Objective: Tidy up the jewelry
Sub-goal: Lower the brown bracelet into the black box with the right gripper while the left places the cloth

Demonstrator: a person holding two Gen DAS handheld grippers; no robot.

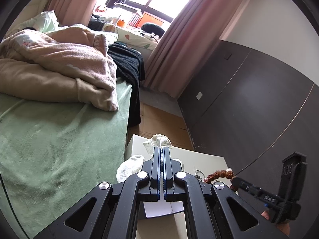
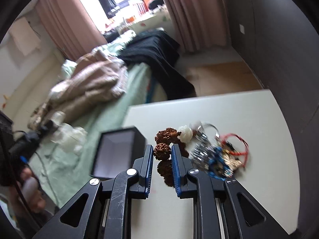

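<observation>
The box looks empty; the left gripper pinches a clear bag, the right gripper sits spread around brown beads, and most jewelry waits on the counter

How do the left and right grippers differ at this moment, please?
The left gripper has its fingers pressed nearly together on a clear plastic bag; the right gripper has its fingers apart around a brown bead bracelet. The left holds its load lifted, while the right's bracelet lies on the white table. Both share black bodies and blue-lined fingers.
</observation>
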